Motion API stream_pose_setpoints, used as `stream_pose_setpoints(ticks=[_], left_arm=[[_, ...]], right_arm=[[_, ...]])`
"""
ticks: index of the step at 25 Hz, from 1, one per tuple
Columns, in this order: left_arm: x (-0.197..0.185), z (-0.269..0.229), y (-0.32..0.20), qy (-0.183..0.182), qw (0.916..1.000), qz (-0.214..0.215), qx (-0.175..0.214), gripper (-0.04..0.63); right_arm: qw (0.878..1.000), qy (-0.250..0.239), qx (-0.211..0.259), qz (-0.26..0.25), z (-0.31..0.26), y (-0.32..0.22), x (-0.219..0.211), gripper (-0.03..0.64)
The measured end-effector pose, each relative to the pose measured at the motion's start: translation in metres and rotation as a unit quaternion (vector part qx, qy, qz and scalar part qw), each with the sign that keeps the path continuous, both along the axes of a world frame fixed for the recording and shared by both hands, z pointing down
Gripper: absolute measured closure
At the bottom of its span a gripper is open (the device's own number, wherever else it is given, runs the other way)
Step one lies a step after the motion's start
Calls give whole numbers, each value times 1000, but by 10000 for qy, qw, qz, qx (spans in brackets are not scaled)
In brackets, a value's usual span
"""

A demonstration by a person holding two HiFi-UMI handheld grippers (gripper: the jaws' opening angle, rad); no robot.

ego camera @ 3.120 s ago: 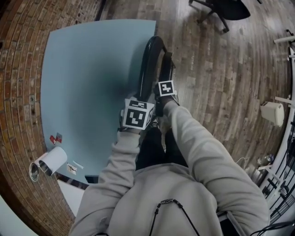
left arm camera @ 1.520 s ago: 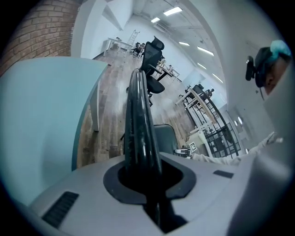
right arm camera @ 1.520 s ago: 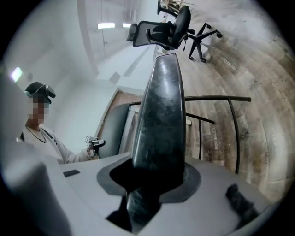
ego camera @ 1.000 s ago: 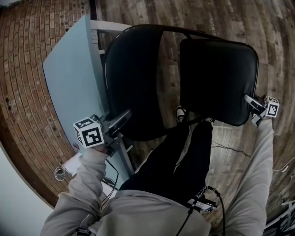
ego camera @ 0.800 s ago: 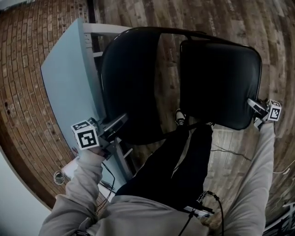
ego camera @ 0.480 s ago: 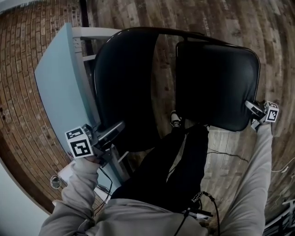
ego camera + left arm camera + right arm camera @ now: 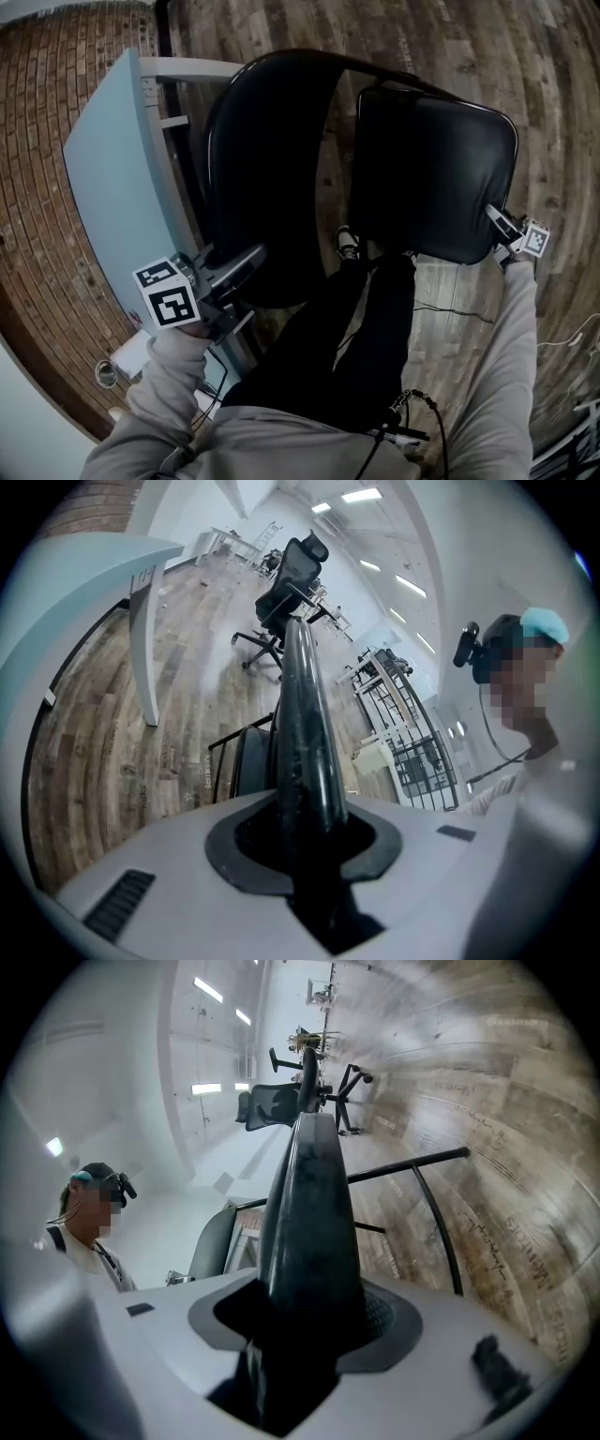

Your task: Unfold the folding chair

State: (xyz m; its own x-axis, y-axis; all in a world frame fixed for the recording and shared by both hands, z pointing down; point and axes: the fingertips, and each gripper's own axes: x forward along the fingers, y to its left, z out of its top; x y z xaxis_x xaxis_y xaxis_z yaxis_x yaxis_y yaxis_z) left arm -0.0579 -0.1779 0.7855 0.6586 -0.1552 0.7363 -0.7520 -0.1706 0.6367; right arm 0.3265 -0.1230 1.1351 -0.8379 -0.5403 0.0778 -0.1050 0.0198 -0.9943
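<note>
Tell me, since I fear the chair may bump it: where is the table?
In the head view the table stands at the left, between the brick wall and the chair's backrest, close beside the backrest.

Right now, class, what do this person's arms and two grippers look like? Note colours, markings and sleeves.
Both arms wear loose light-grey sleeves. The left gripper and right gripper have pale grey bodies, dark around the jaw opening. Each carries a white cube printed with black square markers.
</note>
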Motion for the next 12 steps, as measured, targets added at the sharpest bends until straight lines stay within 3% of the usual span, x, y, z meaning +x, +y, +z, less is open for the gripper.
stream_pose_setpoints(ticks=[3,6,8,10,12], left_arm=[[0,0,0,-28,9999,-95,109,500],[-2,-3,-2,-321,9982,79,491,487],[-8,-17,-7,-581,9934,167,972,391],[-17,-41,-16,-706,9872,99,1426,341],[-26,-66,-22,-756,9822,63,1716,304]], right_arm=[[9996,253,-96,126,0,-3,-1,381],[9950,802,-404,444,4,-1,4,351],[9818,1604,-777,658,12,10,16,314],[9605,2490,-988,756,10,17,37,308],[9478,2896,-1025,858,-8,18,55,307]])
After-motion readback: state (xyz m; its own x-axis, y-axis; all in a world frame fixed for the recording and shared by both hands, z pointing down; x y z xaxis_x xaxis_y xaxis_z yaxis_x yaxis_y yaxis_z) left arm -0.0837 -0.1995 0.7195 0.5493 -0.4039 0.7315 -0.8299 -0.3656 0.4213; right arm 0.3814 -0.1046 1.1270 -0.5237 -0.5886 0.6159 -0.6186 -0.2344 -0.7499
